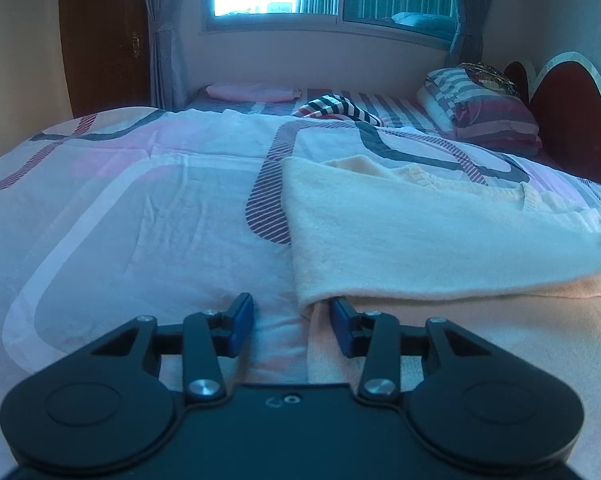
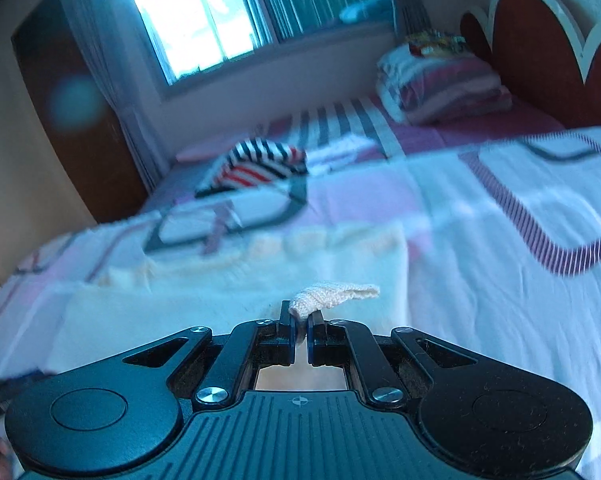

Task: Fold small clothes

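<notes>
A cream knit sweater (image 1: 440, 240) lies on the bed, its upper part folded over a lower layer. My left gripper (image 1: 292, 320) is open, low on the sheet, with the fold's left corner between its blue pads (image 1: 242, 320). In the right wrist view the same sweater (image 2: 228, 300) lies ahead, blurred. My right gripper (image 2: 299, 330) is shut on a ribbed cream edge of the sweater (image 2: 332, 298), which sticks up between the fingertips.
A pink and white patterned sheet (image 1: 140, 200) covers the bed. A striped garment (image 1: 340, 110) and a pink one (image 1: 252, 92) lie at the far side. Stacked pillows (image 1: 480, 108) rest by the red headboard (image 1: 568, 120). Window and curtains stand behind.
</notes>
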Motion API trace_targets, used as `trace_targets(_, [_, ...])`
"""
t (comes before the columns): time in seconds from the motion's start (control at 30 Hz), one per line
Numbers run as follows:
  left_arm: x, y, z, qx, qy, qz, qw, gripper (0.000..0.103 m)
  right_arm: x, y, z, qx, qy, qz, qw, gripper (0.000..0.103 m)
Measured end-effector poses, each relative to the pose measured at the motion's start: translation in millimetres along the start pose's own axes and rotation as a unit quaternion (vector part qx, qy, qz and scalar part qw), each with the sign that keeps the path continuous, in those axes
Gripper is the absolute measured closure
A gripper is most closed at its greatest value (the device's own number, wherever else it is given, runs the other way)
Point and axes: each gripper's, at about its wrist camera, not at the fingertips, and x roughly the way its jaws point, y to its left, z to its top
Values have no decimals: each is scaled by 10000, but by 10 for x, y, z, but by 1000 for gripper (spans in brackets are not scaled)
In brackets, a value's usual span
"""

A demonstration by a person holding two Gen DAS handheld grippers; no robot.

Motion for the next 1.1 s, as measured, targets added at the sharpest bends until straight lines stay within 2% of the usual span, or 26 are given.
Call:
trace_targets(0.1, [-5, -9, -2, 27, 22, -4, 10000, 63, 113, -111, -153, 99, 345, -41, 9993, 98])
trace_targets(0.2, [-12, 9, 11, 86, 78, -82, 9999, 62, 102, -198, -210, 342, 337, 86, 9988, 98])
trace_targets(0.23, [-23, 23, 13, 95, 93, -139, 9998, 62, 80, -229, -203, 468, 314, 124, 9983, 89])
trace_targets(0.27, [-36, 35, 15, 99, 98, -183, 9997, 61, 54, -257, -190, 571, 253, 163, 9979, 70])
trace_targets(0.3, [-68, 49, 16, 73, 75, -185, 9998, 61, 31, -291, -178, 656, 184, 209, 9975, 60])
trace_targets(0.33, [-123, 72, 20, 2, -25, -210, 9998, 61, 19, -312, -162, 729, 121, 253, 9969, 52])
trace_targets(0.37, [-193, 95, 31, -89, -191, -264, 9994, 61, 17, -334, -136, 783, 88, 294, 9965, 52])
trace_targets(0.47, [-312, 68, 156, -159, -577, -397, 9974, 61, 69, -385, -26, 874, 101, 340, 9955, 52])
trace_targets(0.53, [-226, -36, 263, 5, -507, -581, 9970, 60, 155, -415, 41, 941, 153, 393, 9947, 52])
trace_targets(0.57, [-145, -105, 303, 120, -380, -634, 9972, 60, 208, -425, 63, 945, 203, 385, 9946, 57])
trace_targets(0.6, [-55, -168, 325, 208, -275, -650, 9973, 60, 253, -423, 83, 901, 235, 347, 9951, 65])
trace_targets(0.63, [40, -222, 324, 277, -169, -667, 9972, 60, 283, -400, 101, 784, 271, 261, 9962, 88])
trace_targets(0.67, [133, -260, 315, 319, -21, -636, 9975, 62, 308, -377, 120, 635, 301, 189, 9973, 98])
trace_targets(0.73, [220, -290, 269, 346, 50, -594, 9976, 61, 242, -305, 154, 318, 109, 135, 9993, 98])
trace_targets(0.83, [228, -261, 198, 271, -40, -603, 9978, 60, -19, -168, 144, -301, -645, 224, 9972, 98])
trace_targets(0.9, [235, -257, 178, 240, -72, -606, 9978, 59, -81, -123, 93, -640, -921, 159, 9936, 98])
trace_targets(0.97, [239, -274, 185, 285, -69, -574, 9979, 59, 90, -178, 31, -682, -592, -60, 9959, 98])
trace_targets(1.03, [236, -284, 191, 337, -56, -564, 9978, 59, 346, -304, -48, -452, 41, -334, 9984, 98])
trace_targets(1.1, [233, -281, 193, 380, -56, -558, 9977, 57, 318, -365, -61, -254, -57, -230, 9994, 97])
